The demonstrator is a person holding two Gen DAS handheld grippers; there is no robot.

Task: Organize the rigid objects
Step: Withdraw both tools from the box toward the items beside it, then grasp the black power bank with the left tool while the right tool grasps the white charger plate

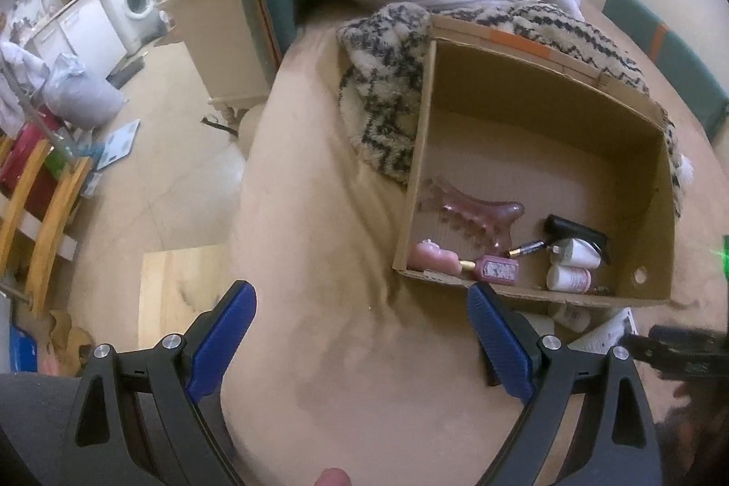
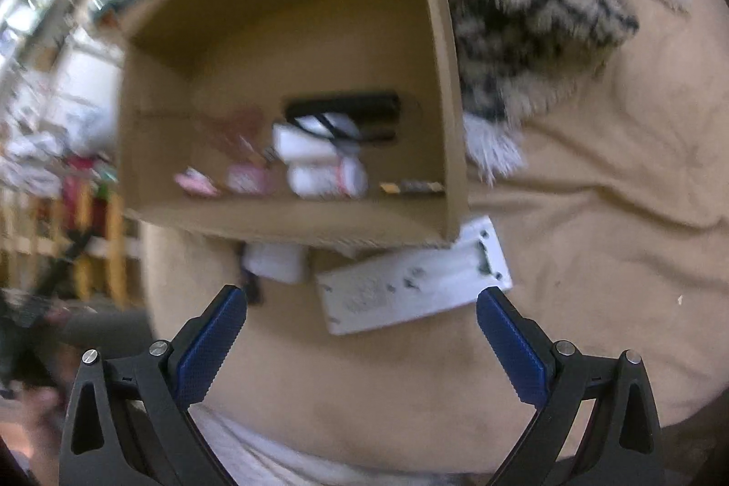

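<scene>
1. Where the tan bed sheet (image 1: 328, 258) is spread, an open cardboard box (image 1: 537, 121) is seen resting on it, with a black-and-cream patterned blanket (image 1: 387, 85) lying against its left and far sides.
2. Several rigid objects are gathered along the near wall inside the box: a pink comb-like tool (image 1: 469, 212), a pink rounded item (image 1: 430, 256) in the near left corner, a small pink bottle with a gold cap (image 1: 494, 269), a slim black-and-gold tube (image 1: 528, 248), a black object (image 1: 578, 233) and two white bottles (image 1: 569, 278).
3. Outside the box, just beside its near wall, a flat white box (image 2: 410, 285) and a white bottle (image 2: 275, 260) are found lying on the sheet.
4. The left gripper (image 1: 360, 313) is held over bare sheet with its blue pads wide apart; nothing is between them.
5. The right gripper (image 2: 362, 317) is likewise spread wide and empty, its pads standing to either side of the flat white box without touching it.
6. The right wrist view is blurred; labels cannot be read.
</scene>
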